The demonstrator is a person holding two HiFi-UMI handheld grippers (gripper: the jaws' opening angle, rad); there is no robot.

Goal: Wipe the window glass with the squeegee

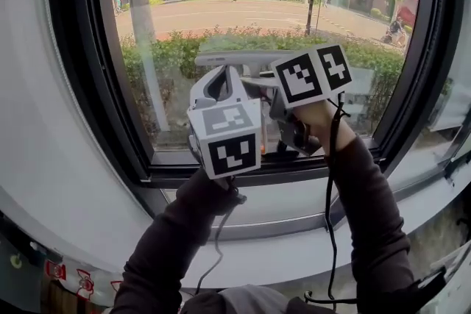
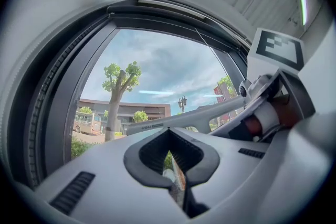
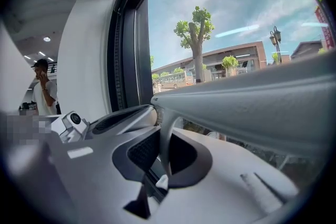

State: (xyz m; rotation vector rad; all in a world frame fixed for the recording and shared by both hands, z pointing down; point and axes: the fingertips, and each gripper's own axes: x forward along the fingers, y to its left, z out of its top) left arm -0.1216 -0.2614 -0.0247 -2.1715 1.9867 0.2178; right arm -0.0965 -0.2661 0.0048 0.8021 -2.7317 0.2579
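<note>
Left hand-held gripper (image 2: 176, 164) pressed together beneath squeegee (image 1: 243, 59) blade, right hand-held gripper (image 3: 163, 157) pinching its handle

text: none legible | squeegee (image 2: 184, 119) print: too small to read

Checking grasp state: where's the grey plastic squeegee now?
Head view, centre: the grey plastic squeegee sits level before the lower window glass, its neck clamped in the right gripper.

The long grey plastic squeegee (image 1: 246, 57) lies across the dark-framed window glass (image 1: 221, 11), its stem between the jaws of the right gripper (image 3: 164, 139). The left gripper (image 2: 170, 149) sits just left of that one, above the pale sill (image 1: 294, 206).
</note>
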